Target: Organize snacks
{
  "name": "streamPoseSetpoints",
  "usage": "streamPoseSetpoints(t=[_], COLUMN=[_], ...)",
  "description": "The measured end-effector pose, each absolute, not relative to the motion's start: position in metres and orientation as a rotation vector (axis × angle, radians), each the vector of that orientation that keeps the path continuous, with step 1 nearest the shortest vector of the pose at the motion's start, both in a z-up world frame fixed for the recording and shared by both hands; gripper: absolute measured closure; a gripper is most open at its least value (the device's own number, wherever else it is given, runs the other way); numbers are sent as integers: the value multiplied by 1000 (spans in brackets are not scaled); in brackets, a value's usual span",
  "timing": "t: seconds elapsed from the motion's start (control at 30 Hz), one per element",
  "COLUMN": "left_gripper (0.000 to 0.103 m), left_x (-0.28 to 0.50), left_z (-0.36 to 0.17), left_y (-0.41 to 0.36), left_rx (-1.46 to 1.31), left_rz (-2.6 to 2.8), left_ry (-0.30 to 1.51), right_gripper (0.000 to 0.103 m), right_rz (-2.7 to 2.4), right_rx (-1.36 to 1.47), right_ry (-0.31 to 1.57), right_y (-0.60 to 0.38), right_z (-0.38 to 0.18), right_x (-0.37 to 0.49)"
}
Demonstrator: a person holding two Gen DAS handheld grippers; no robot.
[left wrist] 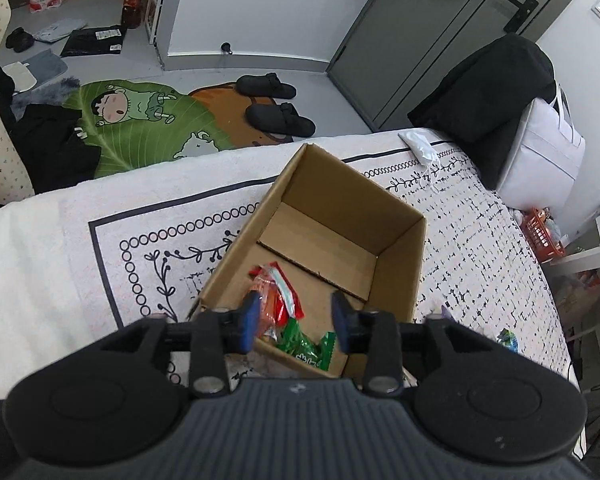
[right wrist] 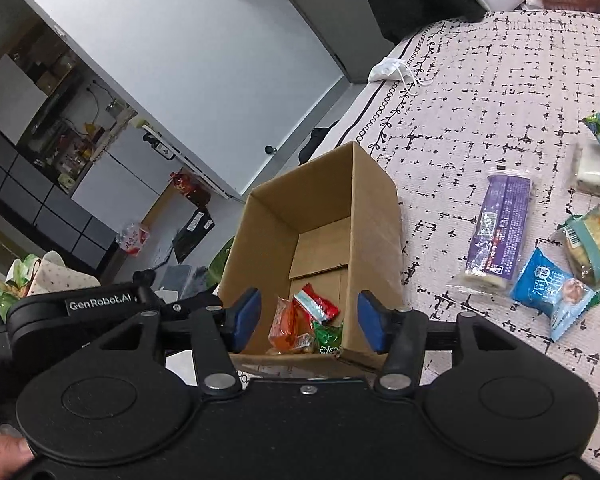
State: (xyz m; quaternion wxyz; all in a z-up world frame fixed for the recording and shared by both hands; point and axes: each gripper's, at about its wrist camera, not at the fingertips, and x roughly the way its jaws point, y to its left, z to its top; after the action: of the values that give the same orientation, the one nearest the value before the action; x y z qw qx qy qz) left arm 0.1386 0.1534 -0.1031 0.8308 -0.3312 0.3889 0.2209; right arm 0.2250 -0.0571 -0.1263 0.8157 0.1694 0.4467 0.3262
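Blue-padded fingers (left wrist: 249, 316) of the left gripper (left wrist: 296, 316) stand apart with nothing pinched between them, hanging over the near end of the box. Fingers (right wrist: 370, 322) of the right gripper (right wrist: 308, 320) are parted a little wider and hold nothing either; they too hang over the near end of the box.

Largest in view is the bed cover (left wrist: 480, 216), pale with black dashes and a ringed border, spread under everything. On it stands the open cardboard box (left wrist: 352, 216), upright, its far half bare. In its near corner lie the packed snacks: an orange packet (right wrist: 286, 322), a red-and-white packet (right wrist: 316, 305) leaning on it, and a green packet (right wrist: 328, 338) against the near wall.

Still loose on the cover, to the right of the box and apart from it, are a long purple packet (right wrist: 500, 228), a blue packet (right wrist: 556, 292) just beside it, a clear-wrapped pastry (right wrist: 592, 248), and a white pack (right wrist: 598, 166) farther back. A crumpled face mask (right wrist: 388, 70) lies near the far edge of the bed.
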Motion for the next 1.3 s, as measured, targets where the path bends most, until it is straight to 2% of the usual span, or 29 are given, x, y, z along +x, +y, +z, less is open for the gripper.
streamPoseSetpoints(t=[0.1, 0.17, 0.33, 0.4, 0.57, 0.93, 1.0, 1.3], left_gripper=[44, 35, 31, 24, 19, 9, 4, 0], left_x=[136, 134, 128, 127, 124, 124, 124, 134], left_z=[-100, -98, -91, -87, -81, -74, -72, -65], left_y=[152, 150, 144, 139, 126, 95, 89, 59], left_rx=[-697, -695, -679, -661, -644, -612, -612, -585], left_rz=[475, 482, 488, 483, 451, 396, 385, 312], left_ry=[834, 844, 862, 864, 869, 862, 856, 850], right_gripper=[47, 41, 34, 28, 22, 20, 17, 7], right_rz=[692, 680, 649, 636, 584, 486, 477, 403], right_rx=[351, 345, 336, 340, 330, 300, 300, 335], right_ry=[956, 961, 958, 950, 948, 975, 971, 952], right_y=[-59, -62, -74, -80, -98, -145, -154, -194], right_z=[-124, -122, -114, -110, -104, -100, -97, -92], right_x=[224, 222, 218, 218, 216, 208, 206, 214])
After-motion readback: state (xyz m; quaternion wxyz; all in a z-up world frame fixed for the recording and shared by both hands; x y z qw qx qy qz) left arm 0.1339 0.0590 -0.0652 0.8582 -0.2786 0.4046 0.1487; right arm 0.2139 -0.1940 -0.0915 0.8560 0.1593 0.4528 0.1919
